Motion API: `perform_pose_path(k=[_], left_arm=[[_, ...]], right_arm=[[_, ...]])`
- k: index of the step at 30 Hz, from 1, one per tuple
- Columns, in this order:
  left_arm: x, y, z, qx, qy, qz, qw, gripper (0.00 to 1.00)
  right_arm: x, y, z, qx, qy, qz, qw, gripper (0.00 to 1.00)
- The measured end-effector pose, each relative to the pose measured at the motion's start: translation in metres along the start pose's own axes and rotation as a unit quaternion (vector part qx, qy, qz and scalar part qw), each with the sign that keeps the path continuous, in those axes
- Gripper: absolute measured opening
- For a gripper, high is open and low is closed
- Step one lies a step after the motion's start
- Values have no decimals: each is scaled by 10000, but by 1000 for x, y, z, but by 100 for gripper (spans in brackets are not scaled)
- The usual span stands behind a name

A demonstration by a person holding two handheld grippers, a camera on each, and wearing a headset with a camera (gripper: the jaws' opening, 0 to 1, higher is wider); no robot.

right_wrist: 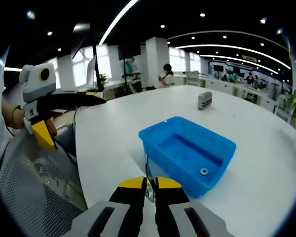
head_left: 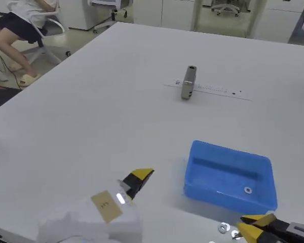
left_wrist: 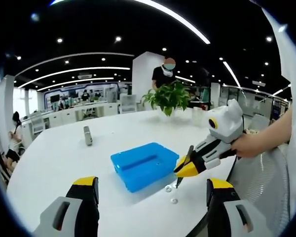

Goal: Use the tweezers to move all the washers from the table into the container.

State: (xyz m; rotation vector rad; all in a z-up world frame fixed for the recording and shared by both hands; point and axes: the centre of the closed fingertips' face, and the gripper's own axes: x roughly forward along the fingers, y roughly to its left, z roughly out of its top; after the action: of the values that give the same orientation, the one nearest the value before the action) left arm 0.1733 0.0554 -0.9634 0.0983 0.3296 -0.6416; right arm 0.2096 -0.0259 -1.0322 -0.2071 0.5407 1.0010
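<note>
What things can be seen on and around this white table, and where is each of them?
blue plastic rectangular container: one, blue, near side of the white table.
silver metal washer in the container: one, silver, on its floor.
silver metal washers on the table: at least two, silver, just in front of the container.
small grey metal block: one, grey, far middle of the table, across a clear plastic strip.
green potted plant: one, green, far table edge.
thin metal tweezers: one, silver, in the right gripper.
left gripper: one, yellow-tipped, open.
right gripper: one, yellow-tipped, shut.
</note>
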Motion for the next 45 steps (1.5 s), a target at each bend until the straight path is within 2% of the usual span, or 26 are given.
perform_pose_path(k=[5, 10, 12, 16, 19, 21, 25, 28, 31, 33, 37, 41, 45], left_arm=[[-3, 4, 6, -176, -208, 11, 9996, 92], [-2, 8, 3, -243, -144, 101, 9996, 92], [-2, 4, 7, -311, -259, -9, 9992, 92], [-4, 5, 10, -235, -353, 31, 9991, 92], [-8, 10, 17, -340, -559, 132, 9978, 92], [-9, 14, 18, -418, -612, 186, 9971, 92], [-8, 16, 16, -532, -606, 222, 9965, 91], [-8, 16, 16, -490, -593, 251, 9967, 90], [-8, 16, 14, -453, -528, 249, 9973, 90], [-7, 13, 14, -454, -538, 186, 9973, 90], [-8, 14, 16, -382, -576, 219, 9974, 89], [-8, 15, 15, -473, -569, 222, 9970, 89], [-8, 14, 14, -384, -528, 220, 9976, 89]], right_arm=[[-1, -2, -1, 64, -21, -224, 9997, 3], [-2, -7, -1, 482, -129, -371, 9981, 2], [-2, -9, -1, 639, -166, -417, 9969, 2], [-5, -10, 0, 1200, -334, -406, 9914, 2], [-6, -13, 5, 1221, -384, -398, 9910, 2], [-6, -14, 12, 1172, -379, -369, 9917, 2], [-5, -13, 25, 1097, -411, -229, 9929, 2], [-4, -7, 34, 891, -358, -173, 9952, 2], [-7, -3, 44, 850, -444, -131, 9953, 2], [-8, -4, 51, 785, -499, -135, 9956, 2], [-9, -8, 61, 649, -540, -136, 9963, 3], [-10, -12, 64, 684, -577, -194, 9958, 3], [-14, -16, 69, 732, -666, -269, 9947, 3]])
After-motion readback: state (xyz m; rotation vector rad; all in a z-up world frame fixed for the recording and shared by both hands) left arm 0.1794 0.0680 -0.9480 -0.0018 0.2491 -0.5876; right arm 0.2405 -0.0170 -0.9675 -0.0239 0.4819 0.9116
